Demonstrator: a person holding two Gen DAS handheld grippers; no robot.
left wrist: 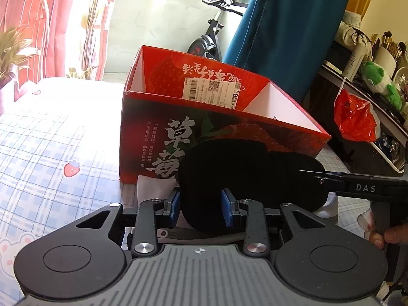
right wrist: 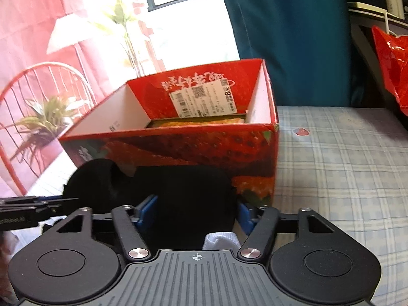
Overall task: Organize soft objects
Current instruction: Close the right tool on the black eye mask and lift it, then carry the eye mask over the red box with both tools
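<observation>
Both grippers are clamping one black soft pad (left wrist: 244,178), held just in front of the strawberry box (left wrist: 204,117): the left gripper (left wrist: 201,204) pinching one lobe, the right gripper (right wrist: 195,213) the other. Judging by this, the pad is awaiting placement; one yellowish item (right wrist: 196,122) is already lying inside the box.

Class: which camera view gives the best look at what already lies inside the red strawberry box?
The right wrist view. It looks over the near wall of the strawberry box to a yellow-orange layer on the floor. In the left wrist view the near wall of the box hides the floor; only inner walls and the label show.
</observation>
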